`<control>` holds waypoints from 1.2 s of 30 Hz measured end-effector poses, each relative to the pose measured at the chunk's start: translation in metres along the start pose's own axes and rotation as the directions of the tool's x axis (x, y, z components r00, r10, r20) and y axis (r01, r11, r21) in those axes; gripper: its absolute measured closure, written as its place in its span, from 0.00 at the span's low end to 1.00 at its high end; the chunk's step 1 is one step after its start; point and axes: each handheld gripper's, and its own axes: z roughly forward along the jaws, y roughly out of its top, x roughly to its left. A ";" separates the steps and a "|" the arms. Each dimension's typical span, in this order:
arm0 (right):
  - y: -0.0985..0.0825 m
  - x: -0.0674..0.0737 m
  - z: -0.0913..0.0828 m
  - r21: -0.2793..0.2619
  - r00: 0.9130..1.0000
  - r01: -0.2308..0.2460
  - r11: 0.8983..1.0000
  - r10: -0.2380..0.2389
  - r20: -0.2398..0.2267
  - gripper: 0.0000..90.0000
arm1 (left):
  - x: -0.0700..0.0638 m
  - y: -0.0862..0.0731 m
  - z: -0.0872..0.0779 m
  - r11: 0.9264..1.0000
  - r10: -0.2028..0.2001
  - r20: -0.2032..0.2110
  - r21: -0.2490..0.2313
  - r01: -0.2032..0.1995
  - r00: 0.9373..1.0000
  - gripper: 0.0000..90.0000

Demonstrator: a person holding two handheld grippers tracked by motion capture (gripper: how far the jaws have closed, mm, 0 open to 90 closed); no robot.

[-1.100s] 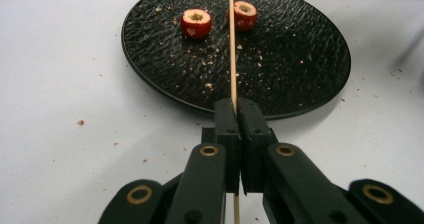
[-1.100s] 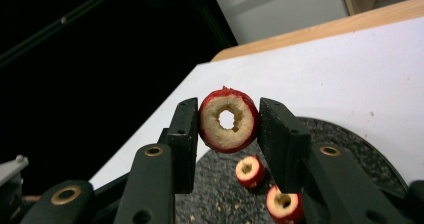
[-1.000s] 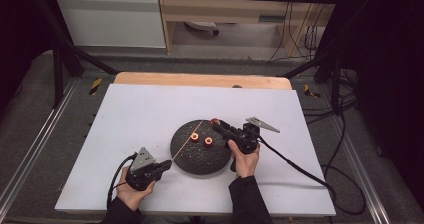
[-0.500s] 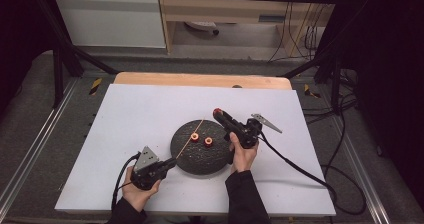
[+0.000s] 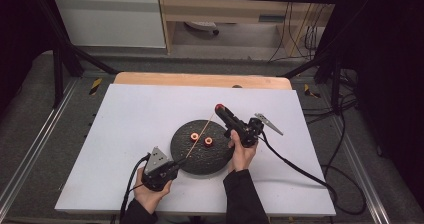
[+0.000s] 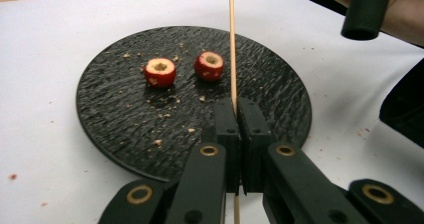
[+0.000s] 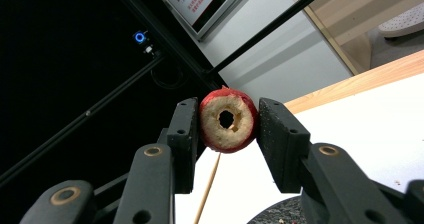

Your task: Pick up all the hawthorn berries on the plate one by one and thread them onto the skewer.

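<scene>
A lab-type recording bay is suggested: a white-topped table [image 5: 125,129] is framed by black metal struts [image 5: 65,49], cables [image 5: 305,34] are trailed over grey floor matting, yellow-black marker tape [image 5: 95,85] is stuck to the floor, and a wooden cabinet [image 5: 220,9] is set behind
</scene>
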 end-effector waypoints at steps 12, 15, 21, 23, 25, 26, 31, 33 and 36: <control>-0.001 0.000 0.001 -0.042 0.999 -0.041 0.998 0.041 -0.016 0.68 | -0.013 0.000 0.004 1.000 -0.004 0.004 -0.019 0.004 1.000 0.98; -0.002 0.000 0.001 -0.045 0.999 -0.048 0.998 0.047 -0.017 0.68 | -0.014 0.000 0.004 1.000 -0.011 0.003 -0.026 0.011 1.000 0.98; -0.003 0.000 0.002 -0.051 0.998 -0.056 0.997 0.055 -0.018 0.68 | -0.014 0.000 0.004 0.999 -0.015 0.000 -0.028 0.015 1.000 0.98; -0.003 0.000 0.001 -0.050 0.998 -0.055 0.997 0.054 -0.017 0.68 | -0.014 0.000 0.003 0.999 -0.015 0.000 -0.030 0.015 1.000 0.98; -0.003 0.000 0.002 -0.048 0.998 -0.056 0.997 0.055 -0.018 0.68 | -0.014 0.000 0.003 0.999 -0.013 -0.004 -0.033 0.013 1.000 0.98; -0.003 -0.001 0.002 -0.049 0.998 -0.054 0.997 0.053 -0.017 0.68 | -0.014 0.000 0.003 0.999 -0.014 -0.003 -0.032 0.014 1.000 0.98; -0.004 0.000 0.002 -0.048 0.998 -0.064 0.997 0.063 -0.020 0.68 | -0.015 0.001 0.004 0.999 -0.026 -0.006 -0.037 0.025 1.000 0.98; -0.005 0.000 0.002 -0.049 0.997 -0.072 0.996 0.071 -0.023 0.68 | -0.016 0.002 0.005 0.999 -0.031 -0.009 -0.041 0.031 0.999 0.98; -0.006 -0.001 0.002 -0.056 0.996 -0.081 0.995 0.080 -0.024 0.68 | -0.019 0.004 0.007 0.998 -0.040 -0.016 -0.044 0.039 0.999 0.98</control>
